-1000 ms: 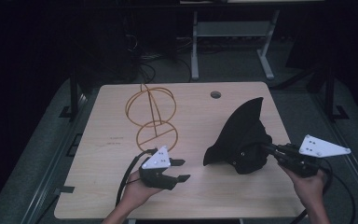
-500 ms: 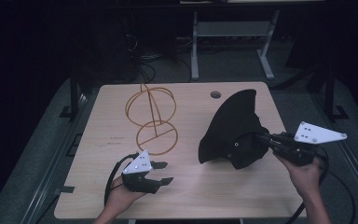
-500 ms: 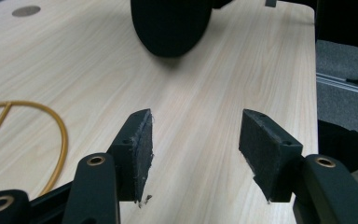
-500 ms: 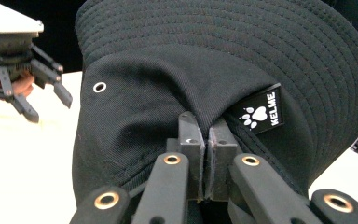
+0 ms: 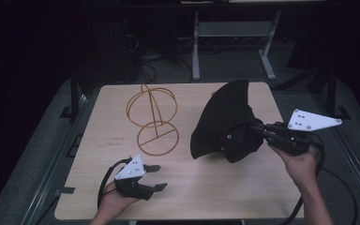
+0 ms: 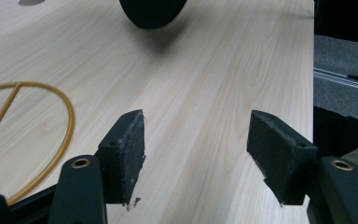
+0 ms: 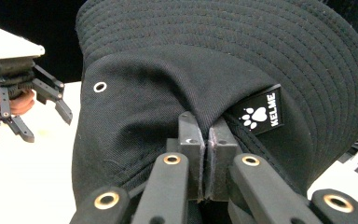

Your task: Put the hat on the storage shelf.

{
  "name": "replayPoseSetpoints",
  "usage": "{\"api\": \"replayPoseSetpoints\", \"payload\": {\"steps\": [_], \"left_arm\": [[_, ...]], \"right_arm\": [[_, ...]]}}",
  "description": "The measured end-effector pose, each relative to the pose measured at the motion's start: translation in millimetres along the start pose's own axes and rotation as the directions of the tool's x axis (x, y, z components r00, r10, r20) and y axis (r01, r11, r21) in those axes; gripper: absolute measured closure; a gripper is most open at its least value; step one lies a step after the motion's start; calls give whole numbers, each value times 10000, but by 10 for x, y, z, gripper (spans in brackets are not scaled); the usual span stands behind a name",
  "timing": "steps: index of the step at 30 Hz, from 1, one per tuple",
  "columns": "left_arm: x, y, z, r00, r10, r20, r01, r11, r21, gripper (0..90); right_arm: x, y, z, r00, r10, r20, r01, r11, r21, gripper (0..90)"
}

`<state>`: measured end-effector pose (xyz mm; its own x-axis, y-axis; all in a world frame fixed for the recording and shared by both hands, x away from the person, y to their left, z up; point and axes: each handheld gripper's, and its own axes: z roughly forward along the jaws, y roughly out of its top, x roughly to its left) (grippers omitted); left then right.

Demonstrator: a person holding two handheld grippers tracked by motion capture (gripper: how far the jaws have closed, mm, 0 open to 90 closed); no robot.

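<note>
Pinching a fold of the black hat (image 5: 225, 124) w/ jaws clamped, the right gripper (image 5: 262, 131) is holding it tilted above the table (image 5: 206, 187), wire stand (image 5: 152, 119) just to its left, while left gripper (image 5: 155, 176), jaws wide & empty, is sitting nearer the stand.

Left tongs (image 5: 153, 177) agape, right tongs (image 7: 208, 140) clamped
</note>
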<state>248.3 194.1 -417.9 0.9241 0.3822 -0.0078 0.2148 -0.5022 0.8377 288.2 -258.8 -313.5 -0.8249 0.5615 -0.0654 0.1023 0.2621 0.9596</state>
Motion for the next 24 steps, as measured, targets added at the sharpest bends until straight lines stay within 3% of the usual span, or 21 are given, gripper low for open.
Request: {"api": "replayPoseSetpoints", "payload": {"steps": [9,24], "left_arm": [[14,-44,-6,9999,-105,-36,104,9999,-73,348],[-3,-56,30,9999,150,-68,-150,9999,13,336]], "right_arm": [[10,163,174,9997,-58,-245,60,9999,84,870],[64,474,444,9970,-411,-658,418,9991,97,869]]}}
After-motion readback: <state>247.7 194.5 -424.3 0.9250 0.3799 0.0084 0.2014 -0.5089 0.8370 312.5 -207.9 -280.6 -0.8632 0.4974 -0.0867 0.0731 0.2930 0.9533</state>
